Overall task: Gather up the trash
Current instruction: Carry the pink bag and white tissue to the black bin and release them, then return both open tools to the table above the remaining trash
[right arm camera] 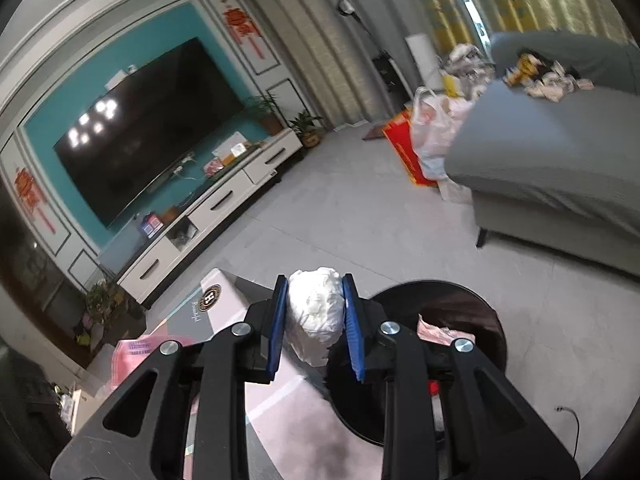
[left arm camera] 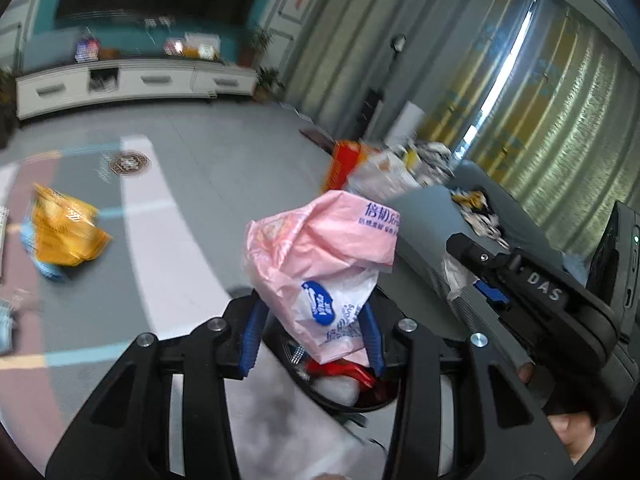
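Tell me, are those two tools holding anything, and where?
Left tool pinches a pink plastic wrapper by its lower end. Right tool clamps a crumpled white tissue wad across its sides.

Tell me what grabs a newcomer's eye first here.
The pink plastic wrapper, clamped in the left gripper over the black bin. Next, the white paper wad in the right gripper, with a big dark television on the teal wall behind.
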A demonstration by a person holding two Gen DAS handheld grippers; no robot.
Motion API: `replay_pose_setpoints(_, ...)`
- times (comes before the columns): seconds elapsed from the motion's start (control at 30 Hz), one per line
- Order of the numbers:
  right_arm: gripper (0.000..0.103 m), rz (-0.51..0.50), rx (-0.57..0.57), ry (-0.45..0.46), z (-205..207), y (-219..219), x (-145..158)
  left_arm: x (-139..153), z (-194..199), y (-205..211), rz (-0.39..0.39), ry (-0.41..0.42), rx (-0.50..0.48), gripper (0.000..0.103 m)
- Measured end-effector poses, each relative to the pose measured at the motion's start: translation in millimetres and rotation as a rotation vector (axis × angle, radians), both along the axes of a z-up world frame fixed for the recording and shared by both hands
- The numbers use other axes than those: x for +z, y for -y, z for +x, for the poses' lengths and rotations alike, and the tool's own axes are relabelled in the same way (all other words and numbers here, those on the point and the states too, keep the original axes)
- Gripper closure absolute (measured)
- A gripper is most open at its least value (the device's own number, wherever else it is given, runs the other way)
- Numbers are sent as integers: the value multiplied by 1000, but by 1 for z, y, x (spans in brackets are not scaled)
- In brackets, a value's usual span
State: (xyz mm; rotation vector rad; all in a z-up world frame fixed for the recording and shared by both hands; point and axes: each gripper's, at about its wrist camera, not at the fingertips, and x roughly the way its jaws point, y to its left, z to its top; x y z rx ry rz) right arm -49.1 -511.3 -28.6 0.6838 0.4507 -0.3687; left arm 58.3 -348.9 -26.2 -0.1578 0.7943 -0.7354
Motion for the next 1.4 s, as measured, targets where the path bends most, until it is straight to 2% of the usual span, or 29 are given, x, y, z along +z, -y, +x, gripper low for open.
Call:
replay_pose_setpoints(0.3,74,127,-75,-174,-7,45,-51,-58,15,64,29,-214,-159,60)
replay_pose_setpoints(0.43,74,191,-113,-233,-6,56,-70,-82,18,83,78,-262,-160,60)
replay_pose_setpoints(0.57,74,197,-100,-273,1,54,-75,-100,16,94,97,-294,-157,56)
replay_pose_setpoints(0.67,65,192,-99,-290,4,53,-76,-104,15,98,90,-304,-167,42)
replay_pose_setpoints(0.7,58,199,-102,-285,4,53,-75,-102,13,97,88,-293,-169,39)
replay_pose_setpoints(0.73,47,206,-105,-282,6,56,-73,-100,12,96,88,-283,-171,34)
replay_pose_setpoints(0.77,40,212,-110,-277,5,57,-73,-97,10,93,89,-272,-169,28)
replay_pose_setpoints(0.8,31,217,-122,-268,4,56,-71,-93,9,89,84,-259,-166,26)
replay_pose_setpoints(0.83,27,220,-133,-265,4,56,-70,-89,7,83,78,-245,-162,20)
replay_pose_setpoints(0.87,27,223,-143,-271,4,55,-69,-84,6,76,71,-231,-157,15)
replay_pose_setpoints(0.97,24,206,-138,-265,6,48,-62,-71,3,46,47,-185,-108,9)
replay_pose_setpoints(1.13,16,120,-104,-229,15,22,-42,-45,8,-25,8,-148,46,5)
replay_pose_setpoints(1.2,12,69,-86,-196,18,7,-30,-29,6,-63,6,-106,123,5)
replay_pose_setpoints(1.4,4,-71,-17,-111,30,-42,-1,8,-6,-170,82,19,351,3)
